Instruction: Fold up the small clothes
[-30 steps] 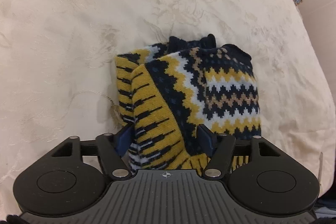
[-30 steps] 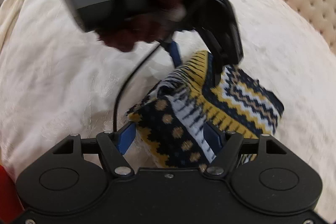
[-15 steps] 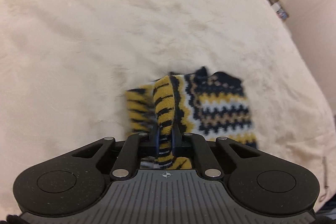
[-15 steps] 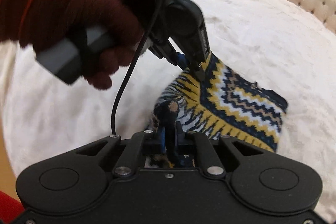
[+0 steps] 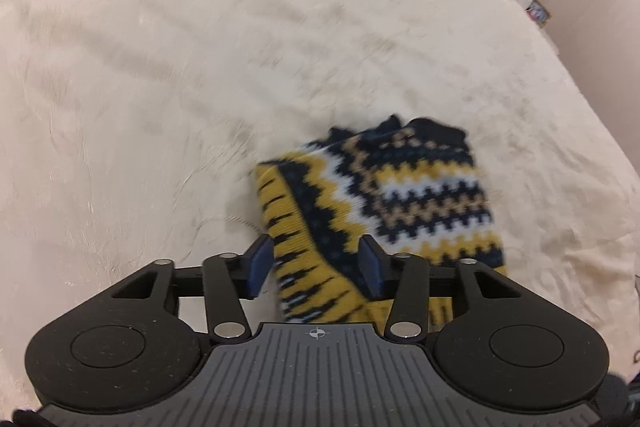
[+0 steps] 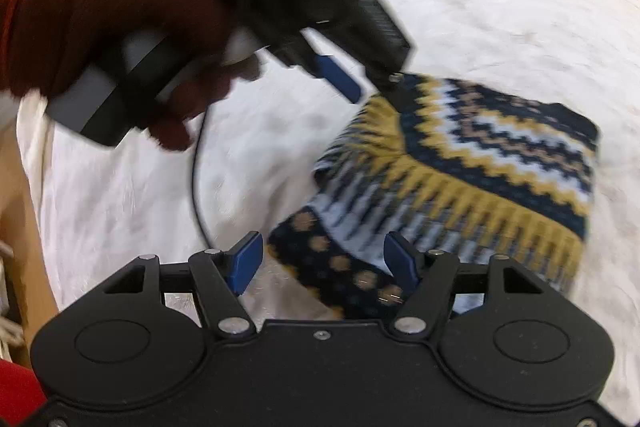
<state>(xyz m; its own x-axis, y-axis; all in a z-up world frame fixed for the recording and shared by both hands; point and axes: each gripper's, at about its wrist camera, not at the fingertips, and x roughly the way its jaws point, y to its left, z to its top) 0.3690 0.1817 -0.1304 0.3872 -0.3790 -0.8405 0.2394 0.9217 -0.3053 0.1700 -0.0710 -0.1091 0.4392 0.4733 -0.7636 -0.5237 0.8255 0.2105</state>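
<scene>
Two grippers, both over the same knit piece on a cream bedspread [image 5: 168, 75]. The sweater [image 5: 404, 199] (navy, mustard and white zigzag) lies bunched and partly folded, near the bed's near edge.

Left gripper [image 5: 318, 265]: jaws have just been opening; they stand apart with a ribbed mustard fold between them, pads not pressing it. Right gripper [image 6: 324, 263]: jaws likewise just opening, apart, the dotted navy corner lying between, not pinched. A gloved hand [image 6: 116, 39] carries the left tool, seen in the right view just above the cloth's far corner.

Step, as I judge it: release after a fold, both corners let go. The bundle looks thick and uneven, so folding is likely past halfway but untidy. Next move probably calls for backing both tools clear without dragging loose knit, then pressing or re-gripping an edge to square it.

Long axis: in the left view it runs from the gripper away up-right, dark hem at the far end.
</scene>
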